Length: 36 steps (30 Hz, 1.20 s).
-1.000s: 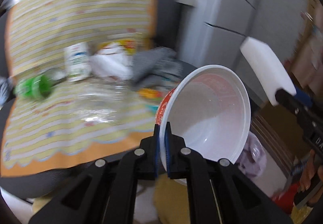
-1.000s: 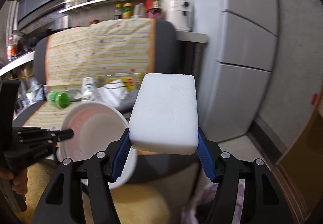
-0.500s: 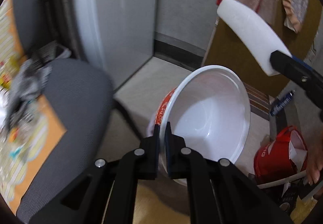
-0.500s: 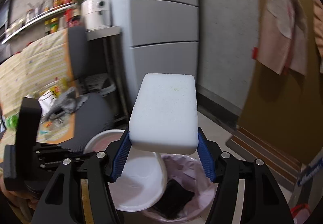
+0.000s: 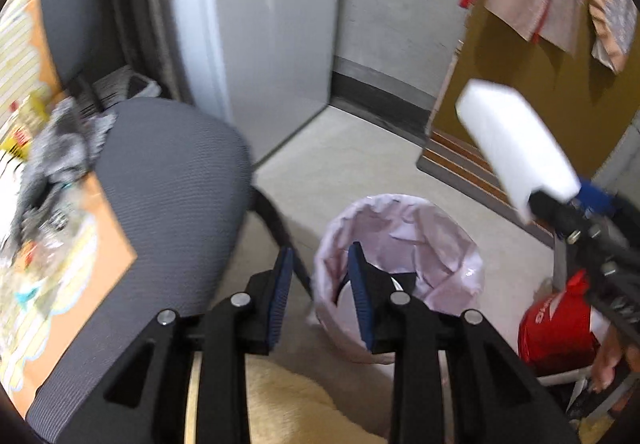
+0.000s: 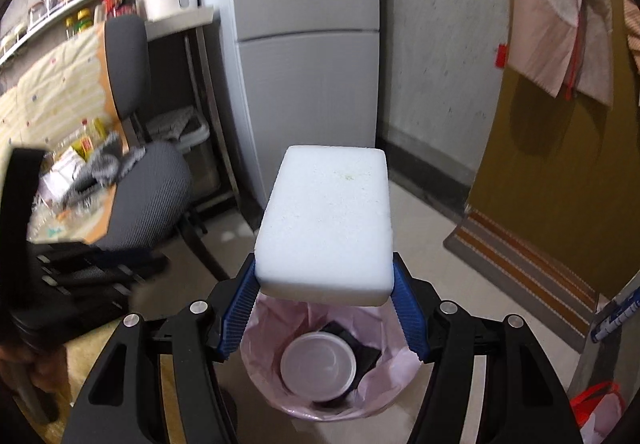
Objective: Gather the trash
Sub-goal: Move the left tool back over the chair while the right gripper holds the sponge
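Note:
A bin with a pink liner (image 5: 400,244) (image 6: 388,368) stands on the floor below both grippers. The white bowl (image 6: 318,366) lies inside it, mouth up, on something black. My left gripper (image 5: 320,296) hangs over the bin's near rim, its jaws opening with nothing between them. The right gripper (image 6: 324,308) is shut on a white foam block (image 6: 326,220) (image 5: 516,148), held flat above the bin. In the left wrist view that block sits high at the right, over the bin's far side.
A grey office chair (image 5: 160,188) (image 6: 144,200) stands left of the bin, beside a table (image 5: 52,244) with a striped cloth and loose litter. A grey fridge (image 6: 304,56) is behind. A red bag (image 5: 556,328) sits right of the bin, a striped mat (image 6: 528,264) by the door.
The bowl has left my left gripper and dropped into the bin, and the jaws have parted. Both grippers swung from the table to above the bin and tipped downward.

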{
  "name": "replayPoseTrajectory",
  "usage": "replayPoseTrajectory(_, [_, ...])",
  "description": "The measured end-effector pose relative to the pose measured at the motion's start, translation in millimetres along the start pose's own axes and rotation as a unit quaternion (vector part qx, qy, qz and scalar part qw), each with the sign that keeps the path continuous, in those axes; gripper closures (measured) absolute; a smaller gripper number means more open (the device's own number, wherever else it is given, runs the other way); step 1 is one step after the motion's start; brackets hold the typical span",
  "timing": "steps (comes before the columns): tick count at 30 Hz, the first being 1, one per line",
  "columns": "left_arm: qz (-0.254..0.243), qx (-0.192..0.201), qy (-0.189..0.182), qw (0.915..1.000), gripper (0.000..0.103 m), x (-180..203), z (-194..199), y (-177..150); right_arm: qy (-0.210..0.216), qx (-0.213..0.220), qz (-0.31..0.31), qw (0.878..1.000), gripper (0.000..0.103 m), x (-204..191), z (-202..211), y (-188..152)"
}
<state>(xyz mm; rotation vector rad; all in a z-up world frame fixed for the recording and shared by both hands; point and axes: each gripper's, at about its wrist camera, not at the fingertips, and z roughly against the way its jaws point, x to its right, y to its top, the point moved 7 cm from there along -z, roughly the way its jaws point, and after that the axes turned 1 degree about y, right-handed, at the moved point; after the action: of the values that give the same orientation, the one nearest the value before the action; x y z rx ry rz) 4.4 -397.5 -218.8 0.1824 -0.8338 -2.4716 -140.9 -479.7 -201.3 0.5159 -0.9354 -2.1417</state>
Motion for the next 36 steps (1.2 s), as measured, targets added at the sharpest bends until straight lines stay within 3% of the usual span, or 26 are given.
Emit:
replayPoseTrajectory(5, [0.03, 0.02, 0.022, 0.9991, 0.075, -28.8, 22.0, 0.1, 0.01, -0.049, -0.026, 0.998, 0.034, 1.8, -24.6, -18.0])
replayPoseTrajectory(8, [0.046, 0.031, 0.027, 0.9981, 0.075, -41.6, 33.8, -2.9, -0.005, -0.062, -0.03, 0.998, 0.023, 3.8, -31.8, -19.0])
replayPoseTrajectory(10, [0.053, 0.032, 0.029, 0.9977, 0.075, -46.8, 37.1, -5.9, -0.013, -0.065, -0.031, 0.997, 0.022, 3.7, -32.9, -16.8])
replayPoseTrajectory(19, [0.073, 0.044, 0.036, 0.9957, 0.075, -62.2, 55.5, -15.2, 0.002, -0.036, -0.025, 0.999, 0.022, -10.4, -5.9, 6.0])
replayPoseTrajectory(27, [0.11, 0.053, 0.07, 0.9901, 0.075, -103.3, 88.7, -45.7, 0.037, -0.011, 0.014, 0.999, 0.022, -60.1, 11.9, 31.0])
replayPoseTrajectory(30, [0.133, 0.052, 0.096, 0.9851, 0.069, -130.4, 104.2, -64.2, 0.063, -0.012, 0.035, 0.997, 0.022, -88.1, 12.1, 37.4])
replayPoseTrajectory(36, [0.201, 0.057, 0.17, 0.9629, 0.063, -206.8, 142.5, -98.5, 0.129, -0.016, 0.093, 0.987, 0.022, -164.5, 11.6, 43.0])
